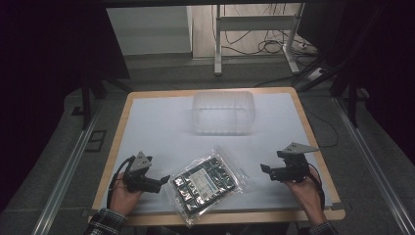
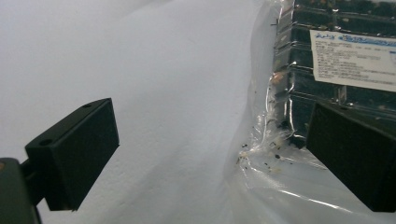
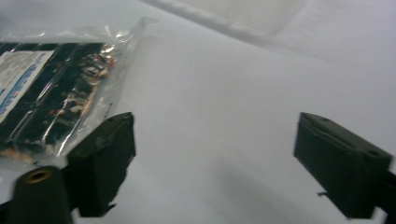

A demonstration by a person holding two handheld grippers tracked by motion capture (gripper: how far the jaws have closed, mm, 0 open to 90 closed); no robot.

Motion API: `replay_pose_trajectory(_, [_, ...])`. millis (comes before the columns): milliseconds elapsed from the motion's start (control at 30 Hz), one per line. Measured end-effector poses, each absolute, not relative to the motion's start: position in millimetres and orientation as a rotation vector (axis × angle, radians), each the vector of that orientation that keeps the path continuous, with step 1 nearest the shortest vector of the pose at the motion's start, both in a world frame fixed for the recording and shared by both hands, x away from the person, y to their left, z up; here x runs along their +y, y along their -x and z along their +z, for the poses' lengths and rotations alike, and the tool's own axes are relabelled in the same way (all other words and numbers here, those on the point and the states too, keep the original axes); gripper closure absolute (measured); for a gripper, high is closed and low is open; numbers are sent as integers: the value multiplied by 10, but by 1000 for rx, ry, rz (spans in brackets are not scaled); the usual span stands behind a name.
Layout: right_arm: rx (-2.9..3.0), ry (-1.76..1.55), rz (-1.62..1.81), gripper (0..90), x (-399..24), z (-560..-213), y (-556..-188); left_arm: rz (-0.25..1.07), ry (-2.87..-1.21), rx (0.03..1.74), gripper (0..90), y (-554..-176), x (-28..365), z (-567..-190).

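A clear plastic bag (image 1: 205,183) of dark packets with a white label lies flat at the table's near middle. My left gripper (image 1: 164,180) stands open just left of it; in the left gripper view the bag (image 2: 327,60) lies past the right jaw, its clear edge reaching between the jaws. My right gripper (image 1: 265,170) is open to the right of the bag, apart from it, with bare white surface between its jaws (image 3: 215,154). The bag (image 3: 46,88) shows at the left of the right gripper view. A hand holds each gripper.
A clear plastic tub (image 1: 222,111) stands at the far middle of the white tabletop (image 1: 156,122). The wooden table edge (image 1: 244,218) runs along the front. Beyond the table are a desk frame (image 1: 218,44) and floor cables (image 1: 274,46).
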State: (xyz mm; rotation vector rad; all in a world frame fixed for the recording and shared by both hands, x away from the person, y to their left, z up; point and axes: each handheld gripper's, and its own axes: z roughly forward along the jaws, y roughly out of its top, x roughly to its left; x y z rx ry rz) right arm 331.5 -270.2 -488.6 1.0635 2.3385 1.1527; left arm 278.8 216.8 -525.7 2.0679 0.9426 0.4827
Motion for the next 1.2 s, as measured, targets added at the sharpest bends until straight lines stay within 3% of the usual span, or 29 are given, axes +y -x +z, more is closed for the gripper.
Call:
replay_pose_trajectory(367, [2351, -999, 1159, 39, -2601, -4910, -3304, 452, -2021, 934, 15, -2788, 2213, -5244])
replay_pose_trajectory(1200, [2409, -935, 1134, 44, -2415, -4925, -3309, 453, -2021, 910, 15, -2779, 2203, -5242])
